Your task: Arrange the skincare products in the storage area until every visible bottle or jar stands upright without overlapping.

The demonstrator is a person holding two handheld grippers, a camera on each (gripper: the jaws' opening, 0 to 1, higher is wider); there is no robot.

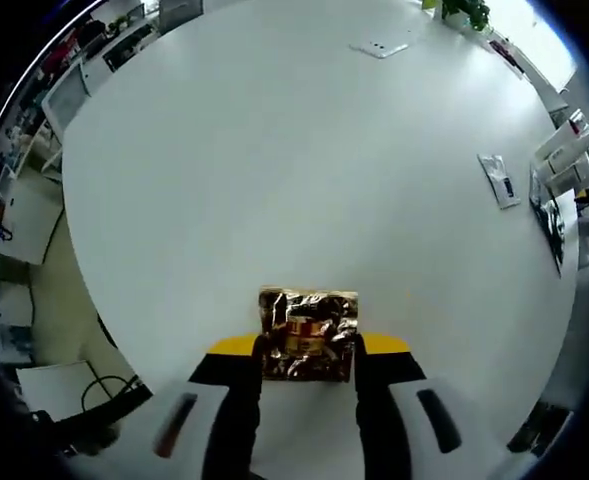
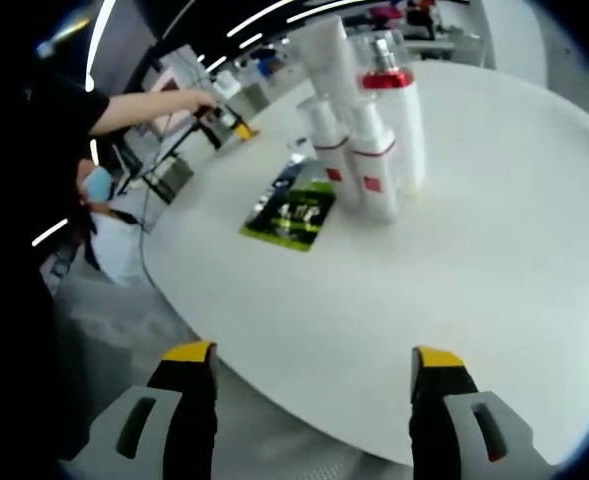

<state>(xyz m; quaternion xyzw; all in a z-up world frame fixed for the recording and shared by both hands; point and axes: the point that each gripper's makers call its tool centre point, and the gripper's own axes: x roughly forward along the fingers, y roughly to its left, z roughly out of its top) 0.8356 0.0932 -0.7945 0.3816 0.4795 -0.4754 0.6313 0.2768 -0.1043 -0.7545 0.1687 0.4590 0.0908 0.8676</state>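
Wide bare table (image 2: 494, 250) ahead; white bottles (image 2: 369, 140) clustered upright, green sachet (image 2: 292, 213) flat just beside them.

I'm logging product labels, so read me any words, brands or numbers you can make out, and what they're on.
No text is legible.
Gold foil packet in the left gripper: red label, too blurred.
Green sachet: pale print, unreadable.
White bottles: red patches, no readable lettering.
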